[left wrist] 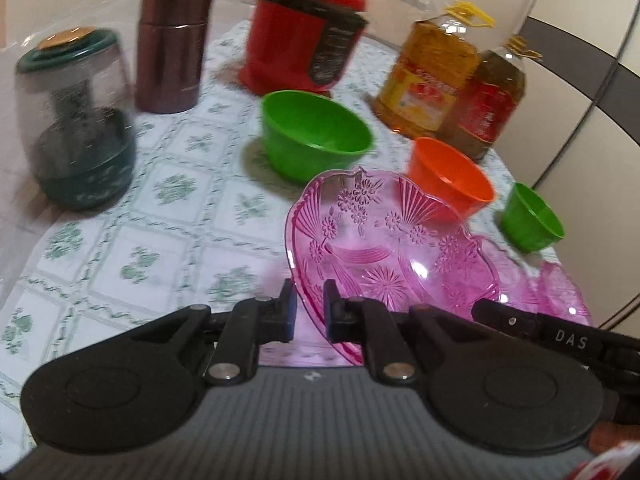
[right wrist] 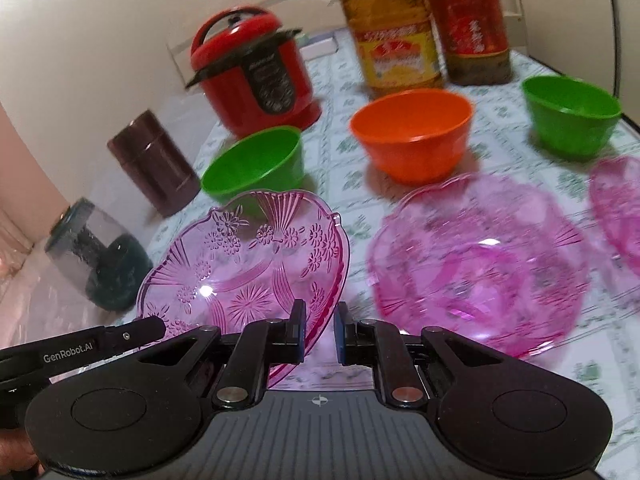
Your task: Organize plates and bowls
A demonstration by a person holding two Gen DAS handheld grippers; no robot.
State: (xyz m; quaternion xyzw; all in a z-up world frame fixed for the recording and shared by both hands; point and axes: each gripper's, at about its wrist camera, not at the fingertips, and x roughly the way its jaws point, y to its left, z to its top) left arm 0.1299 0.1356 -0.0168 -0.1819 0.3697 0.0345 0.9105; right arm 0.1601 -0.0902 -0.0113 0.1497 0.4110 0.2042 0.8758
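Observation:
A clear pink plate (left wrist: 384, 248) with flower patterns is held tilted above the table by both grippers. My left gripper (left wrist: 309, 312) grips its near left rim. My right gripper (right wrist: 318, 330) grips the same plate (right wrist: 248, 264) at its right rim; the right gripper's arm also shows in the left wrist view (left wrist: 532, 326). Two more pink plates (right wrist: 480, 264) (right wrist: 620, 216) lie on the table to the right. A large green bowl (left wrist: 316, 136), an orange bowl (left wrist: 448, 176) and a small green bowl (left wrist: 530, 218) stand behind.
A red rice cooker (left wrist: 308, 32), two oil bottles (left wrist: 432, 76) (left wrist: 492, 100), a brown canister (left wrist: 172, 48) and a dark green glass jar (left wrist: 76, 120) stand at the back and left on the patterned tablecloth (left wrist: 160, 232). A wall lies behind.

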